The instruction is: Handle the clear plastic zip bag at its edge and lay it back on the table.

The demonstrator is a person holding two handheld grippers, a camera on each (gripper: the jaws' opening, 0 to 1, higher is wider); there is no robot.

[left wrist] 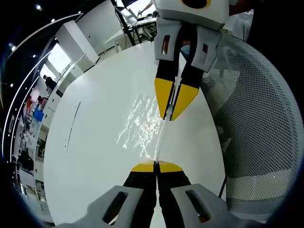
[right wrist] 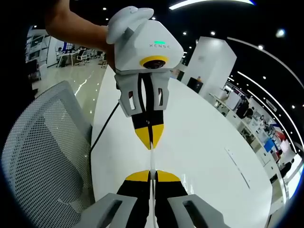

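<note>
The clear plastic zip bag (left wrist: 139,124) hangs stretched between my two grippers above the white table (left wrist: 95,156), showing as crinkled glints. My left gripper (left wrist: 156,165) is shut on one end of the bag's edge. Facing it from above, my right gripper (left wrist: 169,117) is shut on the other end. In the right gripper view the bag (right wrist: 152,160) shows edge-on as a thin pale line running from my right gripper (right wrist: 152,175) up to my left gripper (right wrist: 151,142). A person's hand (right wrist: 80,29) holds the left gripper.
A white mesh chair (left wrist: 259,123) stands close against the table's edge, also visible as the chair (right wrist: 42,152) on the left. A dark cable (right wrist: 103,130) runs along that table edge. A thin strip (left wrist: 71,126) lies on the table. Desks and shelves stand far behind.
</note>
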